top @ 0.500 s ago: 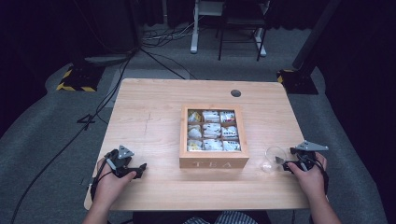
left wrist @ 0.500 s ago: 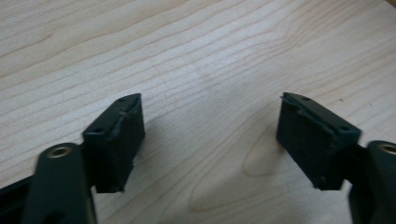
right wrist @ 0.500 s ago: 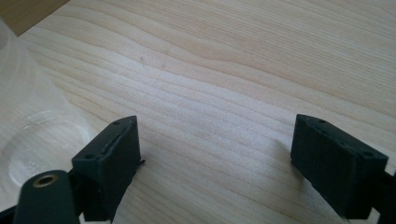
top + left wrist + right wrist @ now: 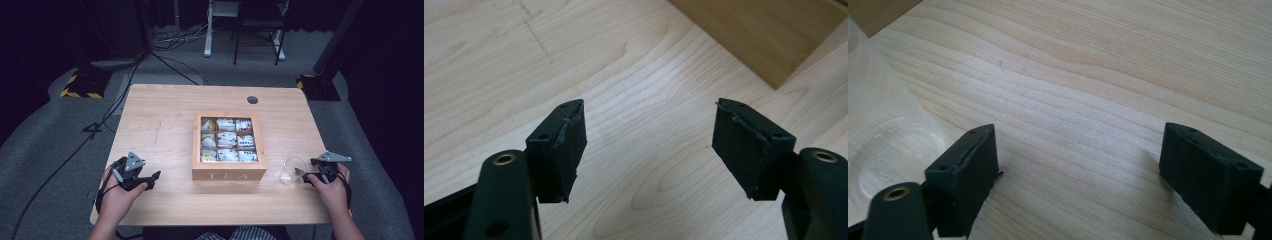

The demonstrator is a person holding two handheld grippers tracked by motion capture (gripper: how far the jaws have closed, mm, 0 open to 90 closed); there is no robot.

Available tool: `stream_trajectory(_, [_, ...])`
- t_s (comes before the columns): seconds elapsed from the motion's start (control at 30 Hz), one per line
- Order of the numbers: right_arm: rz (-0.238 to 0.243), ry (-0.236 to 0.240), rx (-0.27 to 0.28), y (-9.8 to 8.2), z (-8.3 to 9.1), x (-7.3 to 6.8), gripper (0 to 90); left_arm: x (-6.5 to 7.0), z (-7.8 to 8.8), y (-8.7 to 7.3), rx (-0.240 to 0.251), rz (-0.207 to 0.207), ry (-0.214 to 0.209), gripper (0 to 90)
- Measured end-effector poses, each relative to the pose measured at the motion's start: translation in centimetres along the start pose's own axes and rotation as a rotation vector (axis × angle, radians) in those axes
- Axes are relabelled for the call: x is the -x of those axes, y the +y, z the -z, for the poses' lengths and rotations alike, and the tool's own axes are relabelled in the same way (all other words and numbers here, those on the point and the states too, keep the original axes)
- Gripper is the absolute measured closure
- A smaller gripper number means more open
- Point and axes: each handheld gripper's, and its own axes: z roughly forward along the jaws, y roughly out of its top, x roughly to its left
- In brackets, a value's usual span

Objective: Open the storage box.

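A wooden box marked TEA sits mid-table, its compartments packed with tea bags. Just right of it a clear plastic cup sits on the table. My right gripper is held low beside the cup, pointing at it. In the right gripper view its jaws are open over bare wood, with the cup off their left side. My left gripper rests near the front left, pointing toward the box. Its jaws are open with nothing between them, and the box corner lies ahead.
The light wooden table has a round cable hole at the back. Cables, a chair frame and stand bases with yellow-black tape lie on the grey floor beyond. A hand holds each gripper near the front edge.
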Motion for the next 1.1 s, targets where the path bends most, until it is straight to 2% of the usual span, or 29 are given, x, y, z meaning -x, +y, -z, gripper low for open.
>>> stream_trajectory(0.17, [0.0,0.0,0.0,0.0,0.0,0.0,16.0,0.7,0.5,0.9,0.042,-0.007,-0.011,30.4])
stream_trajectory(0.3, [0.0,0.0,0.0,0.0,0.0,0.0,16.0,1.6,1.1,1.9,0.1,-0.022,-0.032,30.2])
stream_trajectory(0.4, [0.0,0.0,0.0,0.0,0.0,0.0,16.0,1.9,1.3,2.3,0.12,-0.029,-0.041,29.3])
stream_trajectory(0.47, [0.0,0.0,0.0,0.0,0.0,0.0,16.0,2.3,1.1,2.7,0.171,-0.04,-0.064,27.1])
stream_trajectory(0.6, [0.0,-0.002,0.0,0.0,0.0,0.0,16.0,2.8,0.8,3.2,0.189,-0.061,-0.085,27.2])
stream_trajectory(0.67, [0.0,0.0,0.0,0.0,0.0,0.0,16.0,3.5,0.2,3.5,0.192,-0.062,-0.133,27.4])
stream_trajectory(0.77, [0.0,0.0,0.0,0.0,0.0,0.0,16.0,4.1,-0.2,3.7,0.193,-0.066,-0.154,27.1])
stream_trajectory(0.87, [0.0,-0.001,0.001,0.0,0.0,0.0,16.0,4.9,-0.9,3.9,0.2,-0.09,-0.173,25.7])
stream_trajectory(0.93, [0.0,-0.001,0.001,0.0,0.0,0.0,16.0,5.7,-1.8,3.9,0.2,-0.09,-0.204,25.2])
stream_trajectory(1.07, [0.0,-0.001,0.001,0.0,0.0,0.0,16.0,6.2,-2.6,3.9,0.189,-0.087,-0.206,25.1])
stream_trajectory(1.1, [0.0,-0.002,0.0,0.0,0.0,0.0,15.9,6.7,-3.1,3.8,0.173,-0.09,-0.206,25.1])
